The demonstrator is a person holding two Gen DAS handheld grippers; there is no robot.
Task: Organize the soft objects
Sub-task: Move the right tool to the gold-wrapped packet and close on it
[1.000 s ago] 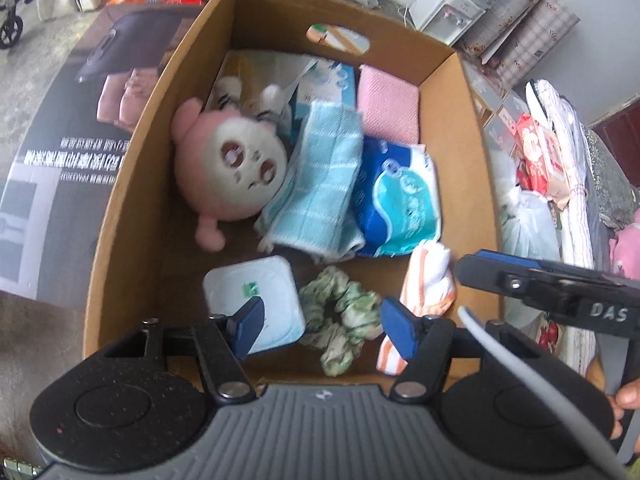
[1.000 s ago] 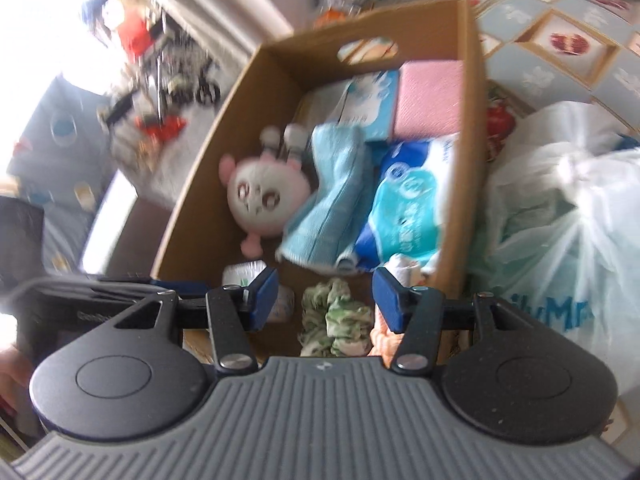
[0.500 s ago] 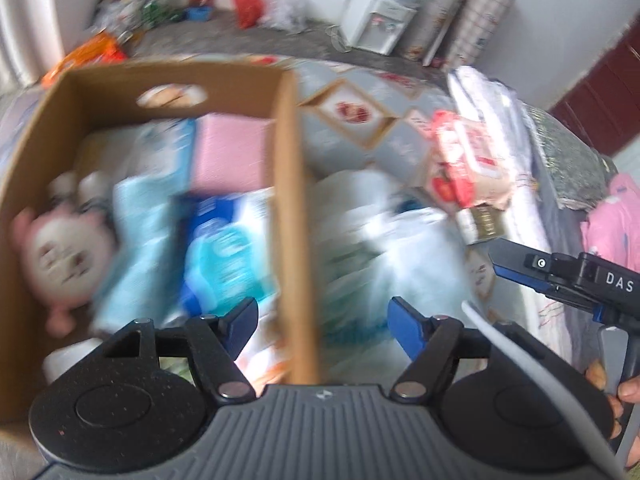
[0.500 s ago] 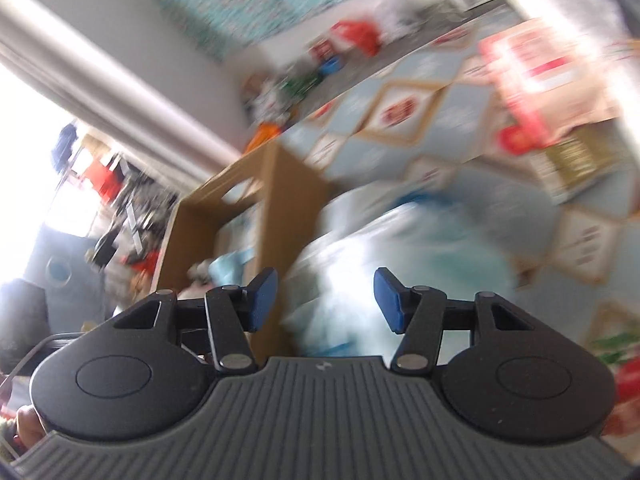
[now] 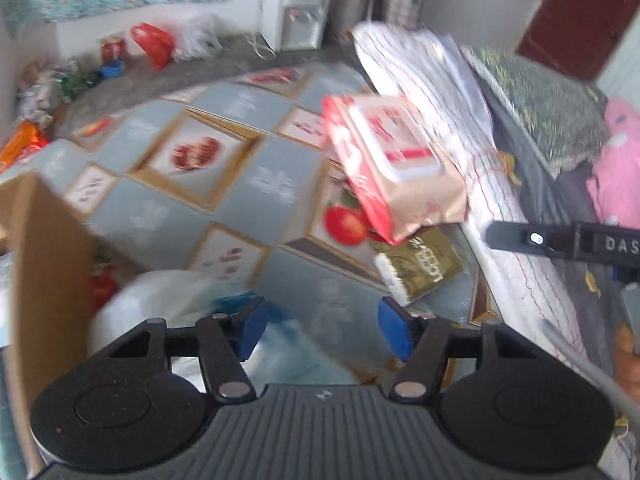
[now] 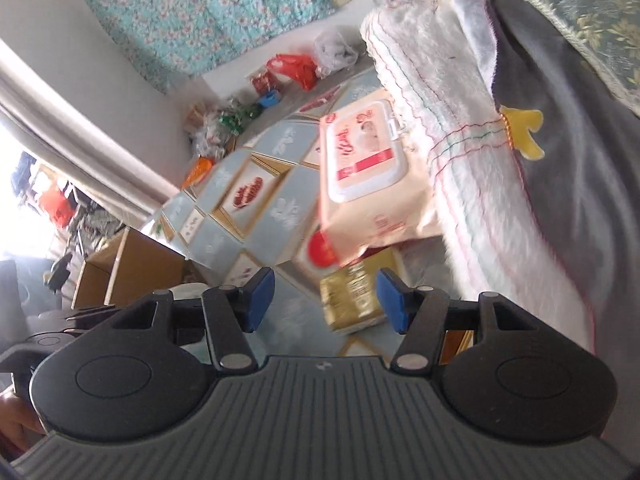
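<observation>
My left gripper (image 5: pixel 320 332) hangs over a patterned floor mat (image 5: pixel 272 184), its jaws closing with nothing between them. A red and beige wet-wipes pack (image 5: pixel 396 168) leans on a folded white blanket (image 5: pixel 432 68), with a gold packet (image 5: pixel 420 268) below it. In the right wrist view my right gripper (image 6: pixel 326 300) stands open and empty. The gold packet (image 6: pixel 356 296) lies on the mat just beyond its fingers, and the wipes pack (image 6: pixel 368 184) is above it. The cardboard box (image 5: pixel 44 264) of soft things is at the far left.
A white plastic bag (image 5: pixel 160 304) sits beside the box. A pink plush (image 5: pixel 616 172) and green patterned bedding (image 5: pixel 548 108) lie at the right. Grey fabric with a yellow clip (image 6: pixel 524 132) covers the blanket (image 6: pixel 460 160). Bags and clutter line the far wall (image 6: pixel 296 68).
Both views have swung right, away from the box's inside to the mat, wipes pack and blanket. The left jaws have narrowed. Neither gripper has taken hold of anything.
</observation>
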